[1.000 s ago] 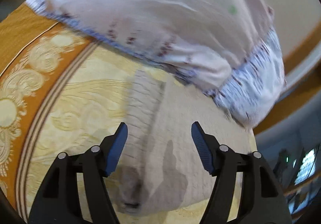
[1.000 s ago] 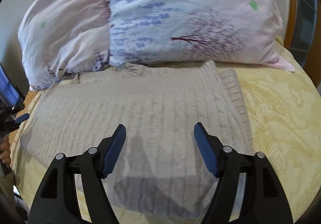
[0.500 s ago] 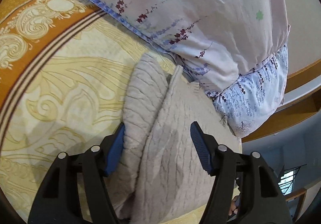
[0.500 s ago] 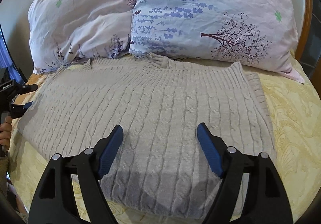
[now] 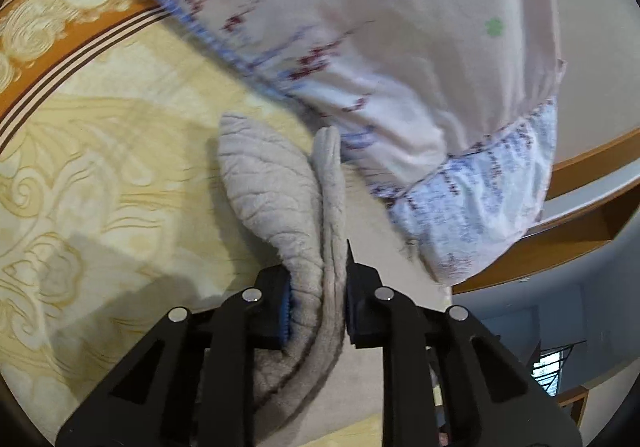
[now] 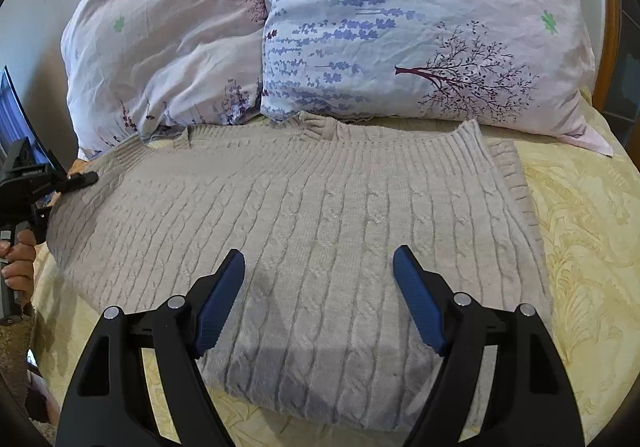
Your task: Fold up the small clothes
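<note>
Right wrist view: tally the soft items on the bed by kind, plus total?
Pillows: 2, pink pillow and lavender-print pillow
Sweaters: 1, beige cable-knit sweater
Bedspreads: 1, yellow bedspread
Total: 4

Both tongs: black angular plastic frames with triangular cut-outs, silver round screw heads, ribbed blue pads on the fingers.

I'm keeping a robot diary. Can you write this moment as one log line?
left claw: just closed, pinching sweater edge | right claw: open above sweater, holding nothing | sweater: flat on bed
</note>
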Demonstrator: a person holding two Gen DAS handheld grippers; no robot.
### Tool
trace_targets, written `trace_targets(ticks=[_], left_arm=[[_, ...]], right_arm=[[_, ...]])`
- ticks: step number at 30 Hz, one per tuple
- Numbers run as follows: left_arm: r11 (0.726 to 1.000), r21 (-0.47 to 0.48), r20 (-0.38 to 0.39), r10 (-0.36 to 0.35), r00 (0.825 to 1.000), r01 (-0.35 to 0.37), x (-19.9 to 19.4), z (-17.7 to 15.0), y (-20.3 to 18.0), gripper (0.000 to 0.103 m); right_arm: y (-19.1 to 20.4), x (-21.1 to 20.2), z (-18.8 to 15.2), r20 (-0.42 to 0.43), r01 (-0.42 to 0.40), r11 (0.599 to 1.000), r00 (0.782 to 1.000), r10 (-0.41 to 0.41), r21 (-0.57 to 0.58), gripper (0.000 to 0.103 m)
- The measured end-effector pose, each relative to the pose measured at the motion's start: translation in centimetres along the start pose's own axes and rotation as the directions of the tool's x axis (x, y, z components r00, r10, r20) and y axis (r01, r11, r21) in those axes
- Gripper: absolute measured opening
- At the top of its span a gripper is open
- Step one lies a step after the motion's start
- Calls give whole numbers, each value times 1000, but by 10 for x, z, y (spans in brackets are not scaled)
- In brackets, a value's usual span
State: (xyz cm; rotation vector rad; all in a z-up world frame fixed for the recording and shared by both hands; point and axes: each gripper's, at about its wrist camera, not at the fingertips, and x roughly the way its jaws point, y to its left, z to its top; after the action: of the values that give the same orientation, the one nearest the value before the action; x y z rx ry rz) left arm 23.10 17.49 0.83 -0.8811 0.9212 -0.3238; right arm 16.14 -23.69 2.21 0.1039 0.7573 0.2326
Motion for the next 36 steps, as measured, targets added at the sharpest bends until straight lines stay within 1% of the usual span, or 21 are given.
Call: trace_targets(ticks=[4,9,10,12,15,17,20,21,24,25,26,27,28,29,30,31,32,33,34,35,36], left_arm=[[998,25,20,-58,998,58,-2,-1,-32,18],[988,60,6,-142,990,141,9,-10,-77,17],[983,74,-8,-166,986,166,16,-14,-92,17],[976,90,-32,-194,980,196,28,-21,-109,17],[962,110,-91,-240,966,250,56,-37,-143,17],[954,123,-122,-258,958,272,73,-50,-159,17],[949,133,-155,-265,952,286,98,-69,-176,17],[949,135,-167,-262,950,286,107,-77,-180,17],[954,134,-241,-230,943,267,146,-105,-193,18],[957,129,-292,-214,932,260,163,-116,-195,19],[958,124,-331,-207,921,260,173,-123,-197,24],[952,126,-393,-211,895,280,182,-132,-199,24],[944,127,-418,-227,880,304,184,-134,-202,25],[935,137,-430,-241,870,327,180,-135,-203,29],[930,156,-425,-241,872,333,173,-133,-203,33],[924,188,-400,-238,885,333,159,-129,-202,45],[920,219,-363,-233,902,326,146,-123,-199,55],[920,262,-306,-207,929,291,128,-114,-194,59],[923,287,-265,-181,947,257,117,-108,-189,62],[928,305,-226,-148,963,214,109,-102,-183,64],[933,317,-193,-110,975,168,101,-97,-176,64]], right_arm=[[-9,-6,2,15,-4,1000,1000,4,18,78],[-23,-17,1,45,-5,998,999,2,55,78],[-28,-20,0,54,-3,998,999,0,64,78],[-36,-26,-1,65,0,997,998,-5,78,78],[-49,-35,-4,83,10,994,996,-19,105,78],[-60,-39,-6,93,15,992,995,-27,127,78],[-75,-47,-9,112,13,987,993,-31,162,78],[-80,-48,-10,116,12,985,993,-32,174,78],[-98,-52,-12,125,2,974,992,-31,227,78],[-105,-53,-12,127,-5,968,992,-27,250,78],[-109,-54,-13,129,-13,964,991,-22,266,78],[-113,-56,-13,131,-23,960,991,-14,279,78],[-119,-60,-13,136,-40,956,991,0,292,78],[-122,-64,-14,141,-56,953,990,13,299,78],[-127,-67,-13,147,-74,950,989,30,305,78],[-133,-71,-12,151,-105,942,987,59,319,78],[-138,-72,-11,153,-136,932,984,89,336,78],[-143,-73,-9,156,-182,916,979,134,358,78],[-149,-71,-7,162,-254,886,965,206,389,78],[-152,-67,-5,162,-311,856,950,267,413,78],[-154,-61,-1,153,-365,822,931,331,437,78]])
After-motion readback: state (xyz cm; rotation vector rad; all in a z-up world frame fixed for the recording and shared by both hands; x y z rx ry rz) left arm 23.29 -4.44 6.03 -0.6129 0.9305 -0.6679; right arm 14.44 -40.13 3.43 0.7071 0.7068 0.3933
